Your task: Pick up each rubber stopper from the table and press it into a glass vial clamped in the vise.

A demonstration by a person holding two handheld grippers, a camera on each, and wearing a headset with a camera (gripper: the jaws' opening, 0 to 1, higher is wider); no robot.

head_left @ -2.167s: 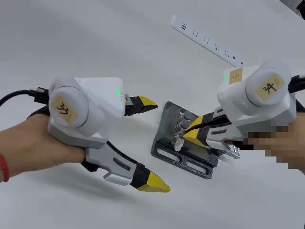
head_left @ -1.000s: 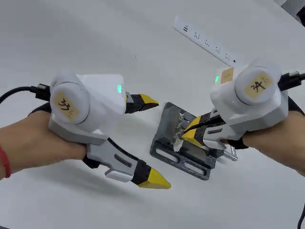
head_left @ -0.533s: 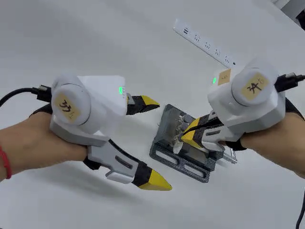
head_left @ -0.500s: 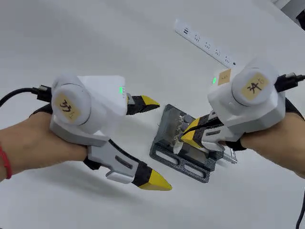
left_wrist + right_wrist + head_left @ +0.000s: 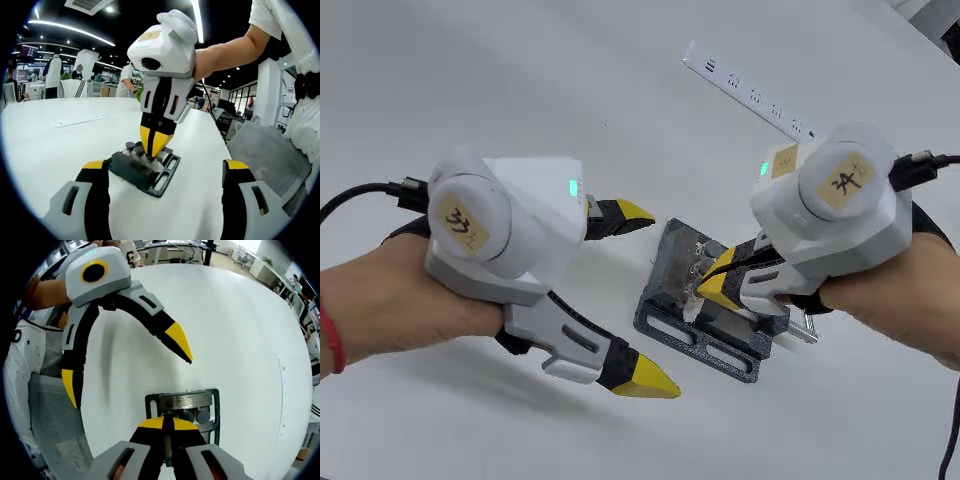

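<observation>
At the vise: the glass vials (image 5: 703, 252) stand in a short row, clamped in the dark vise (image 5: 720, 345), which lies flat on the white counter (image 5: 500, 80) between the two grippers.
Stoppers: in the left gripper view, dark rubber stoppers (image 5: 130, 146) already sit in the mouths of the vials on the side away from the right gripper's tips.
Right gripper (image 5: 708, 287): its jaws are closed tip to tip and point down onto the near end of the row. I cannot tell whether a stopper is under the tips, because the tips hide that place.
Change: about two seconds ago the yellow tips stood a little to the side of the row, and the grey tops of the stoppers were plain to see in the head view. Now the right gripper has shifted over the vials and rolled slightly, so it partly covers them. The vise has kept its place.
Meaning: I judge that this is the pressing step, with the closed tips used to push one stopper down into its vial.
Left gripper (image 5: 662, 302): its jaws are wide and hold nothing. It has stayed just beside the vise, without touching it.
Risk: a push that is not straight could tilt the stopper or load the glass sideways.
Farther out: a white power strip (image 5: 750, 92) lies well apart, beyond the vise.
</observation>
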